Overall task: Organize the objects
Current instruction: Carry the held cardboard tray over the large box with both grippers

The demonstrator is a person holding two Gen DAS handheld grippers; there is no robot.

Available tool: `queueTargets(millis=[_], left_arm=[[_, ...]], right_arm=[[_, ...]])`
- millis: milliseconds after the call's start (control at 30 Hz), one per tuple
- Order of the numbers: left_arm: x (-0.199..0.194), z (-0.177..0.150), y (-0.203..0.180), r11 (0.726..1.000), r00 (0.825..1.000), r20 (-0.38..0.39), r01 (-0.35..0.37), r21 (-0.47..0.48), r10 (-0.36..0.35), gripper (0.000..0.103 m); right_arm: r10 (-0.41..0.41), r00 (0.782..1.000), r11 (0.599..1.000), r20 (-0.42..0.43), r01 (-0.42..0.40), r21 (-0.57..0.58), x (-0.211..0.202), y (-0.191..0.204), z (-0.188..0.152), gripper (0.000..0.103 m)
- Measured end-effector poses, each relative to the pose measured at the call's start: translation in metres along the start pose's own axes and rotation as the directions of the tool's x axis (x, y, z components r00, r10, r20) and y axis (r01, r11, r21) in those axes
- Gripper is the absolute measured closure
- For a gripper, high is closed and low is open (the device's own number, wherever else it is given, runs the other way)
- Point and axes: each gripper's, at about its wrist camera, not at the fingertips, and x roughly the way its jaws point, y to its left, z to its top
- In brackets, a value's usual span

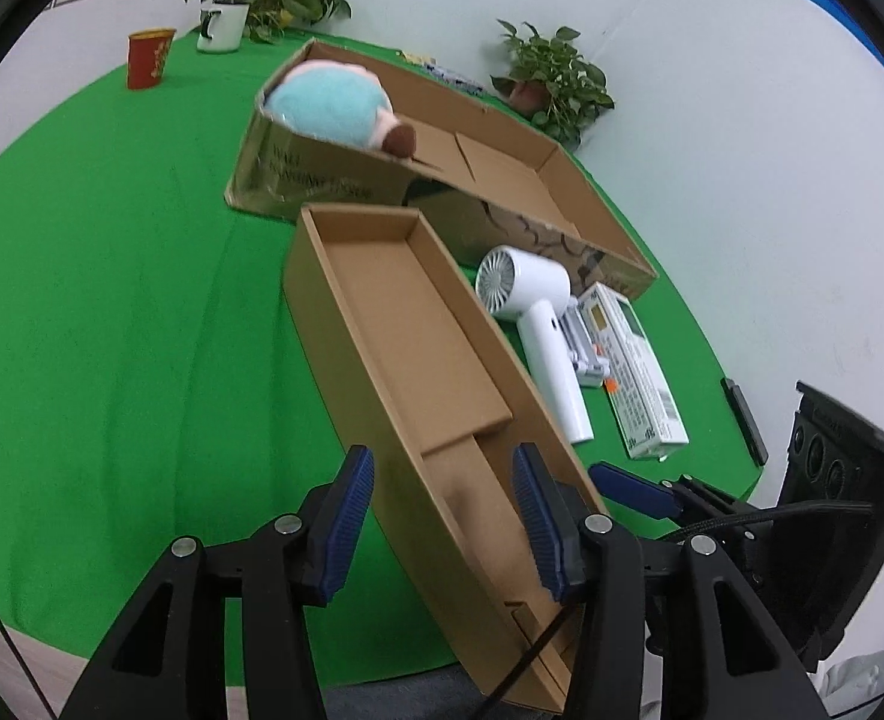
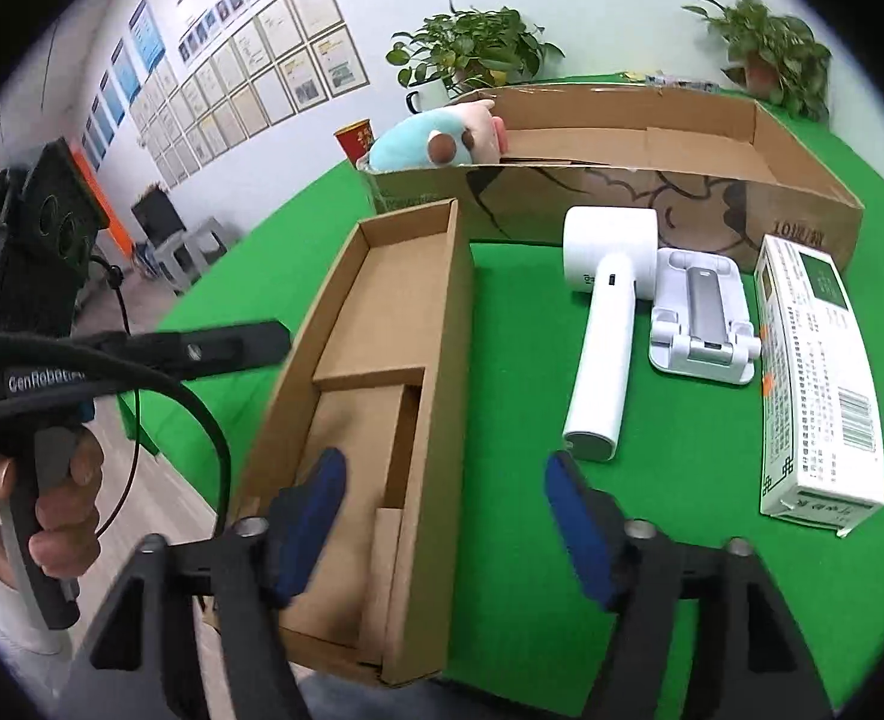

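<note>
A long narrow open cardboard box (image 1: 400,324) (image 2: 382,360) lies on the green table and holds only a cardboard insert. To its right lie a white hair dryer (image 1: 538,324) (image 2: 607,312), a white folding stand (image 2: 700,324) (image 1: 586,348) and a white printed carton (image 1: 640,372) (image 2: 814,384). Behind stands a large open cardboard box (image 1: 502,180) (image 2: 652,180) with a blue and pink plush toy (image 1: 334,102) (image 2: 436,138) in its left end. My left gripper (image 1: 442,531) is open over the narrow box's near end. My right gripper (image 2: 445,531) is open, astride that box's right wall.
A red cup (image 1: 149,57) (image 2: 358,141), a white mug (image 1: 220,24) and two potted plants (image 1: 550,84) (image 2: 472,51) stand at the table's back. The table's near edge is close below both grippers. A black remote (image 1: 745,420) lies at the right edge.
</note>
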Motion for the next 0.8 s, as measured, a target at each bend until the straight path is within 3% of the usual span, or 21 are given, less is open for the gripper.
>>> queueTargets(millis=[33, 100, 300, 467, 567, 667, 800], left_arm=[[0.002, -0.004, 0.000, 1.000, 1.000, -0.008, 0.002, -0.001, -0.002, 0.056], [0.007, -0.009, -0.002, 1.000, 1.000, -0.017, 0.007, -0.005, -0.007, 0.056], [0.007, -0.017, 0.008, 0.999, 1.000, -0.007, -0.002, -0.053, 0.001, 0.060], [0.016, -0.016, 0.004, 0.999, 0.999, -0.039, -0.014, -0.038, 0.013, 0.075], [0.018, -0.014, 0.004, 0.999, 0.999, -0.037, -0.030, -0.037, 0.028, 0.077], [0.019, -0.014, 0.007, 0.999, 0.999, -0.037, -0.019, -0.049, 0.018, 0.077], [0.019, -0.013, 0.005, 0.999, 0.999, -0.038, -0.027, -0.036, 0.025, 0.077]], right_arm=[[0.002, 1.000, 1.000, -0.007, -0.002, -0.011, 0.001, 0.004, 0.000, 0.064], [-0.011, 1.000, 0.999, -0.026, 0.010, -0.035, 0.004, 0.015, -0.004, 0.074], [-0.003, 1.000, 1.000, -0.015, 0.004, 0.022, 0.002, 0.020, -0.004, 0.074], [-0.046, 0.999, 0.999, -0.018, 0.046, 0.027, 0.019, 0.014, 0.013, 0.074], [-0.073, 0.997, 0.997, -0.016, 0.073, 0.005, 0.025, 0.014, 0.020, 0.075], [-0.060, 0.998, 0.998, -0.032, 0.060, 0.002, 0.031, 0.012, 0.023, 0.089], [-0.074, 0.997, 0.997, -0.036, 0.074, -0.005, 0.033, 0.015, 0.022, 0.090]])
